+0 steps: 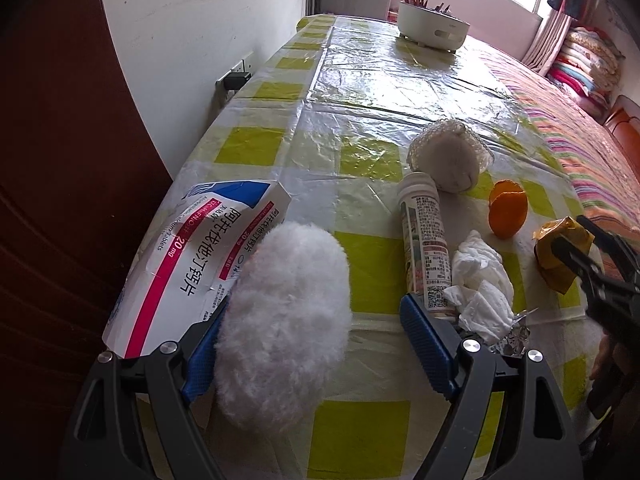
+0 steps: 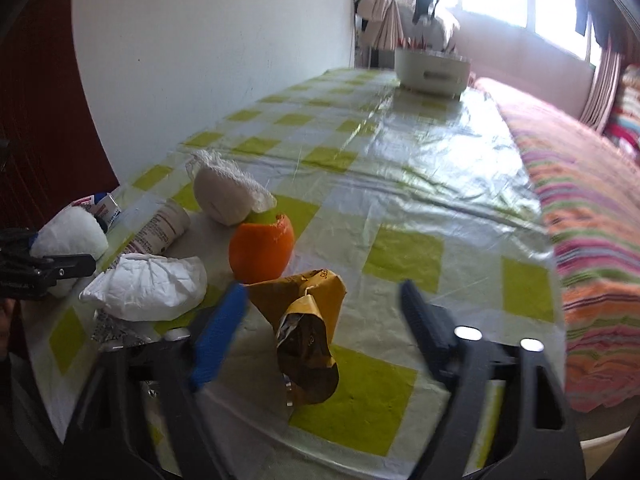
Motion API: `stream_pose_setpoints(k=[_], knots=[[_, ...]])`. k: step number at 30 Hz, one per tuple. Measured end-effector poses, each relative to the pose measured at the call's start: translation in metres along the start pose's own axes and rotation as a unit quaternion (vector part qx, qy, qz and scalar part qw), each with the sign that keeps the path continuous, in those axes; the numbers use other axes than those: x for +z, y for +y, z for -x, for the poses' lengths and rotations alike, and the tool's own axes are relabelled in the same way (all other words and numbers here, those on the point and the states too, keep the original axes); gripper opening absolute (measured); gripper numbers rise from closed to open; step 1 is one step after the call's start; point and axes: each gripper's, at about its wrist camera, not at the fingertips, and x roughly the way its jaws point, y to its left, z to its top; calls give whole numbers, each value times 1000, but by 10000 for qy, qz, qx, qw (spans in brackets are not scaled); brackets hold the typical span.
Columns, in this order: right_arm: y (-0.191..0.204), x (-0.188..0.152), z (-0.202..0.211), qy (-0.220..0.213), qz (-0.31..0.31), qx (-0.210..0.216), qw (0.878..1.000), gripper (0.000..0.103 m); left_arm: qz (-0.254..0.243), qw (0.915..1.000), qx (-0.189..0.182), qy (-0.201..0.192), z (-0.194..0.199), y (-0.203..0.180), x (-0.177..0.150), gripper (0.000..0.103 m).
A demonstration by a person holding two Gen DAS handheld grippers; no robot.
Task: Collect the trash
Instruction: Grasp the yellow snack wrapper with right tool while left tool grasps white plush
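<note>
In the left wrist view my left gripper is open around a fluffy white cotton wad that rests against its left finger on the checked table. A flattened medicine box, a tablet tube, a crumpled tissue, an orange peel and a yellow wrapper lie nearby. In the right wrist view my right gripper is open around the yellow wrapper, with the orange peel just beyond.
A white net-wrapped ball lies past the tube. A white tub stands at the table's far end. Foil scraps lie by the tissue. A wall runs along the left and a striped bed along the right.
</note>
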Motion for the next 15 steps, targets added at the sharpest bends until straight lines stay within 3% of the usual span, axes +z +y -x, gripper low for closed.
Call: stream_pose_setpoints(k=[4, 7, 15], knots=[[-5, -2, -11, 295, -155, 139, 9993, 31, 53, 10000, 68, 2, -2, 3, 0, 65], [-6, -2, -6, 282, -215, 209, 9992, 28, 227, 9997, 93, 21, -4, 11, 0, 48], [-8, -1, 23, -57, -392, 307, 9987, 27, 420, 9991, 10, -54, -1, 17, -1, 41]])
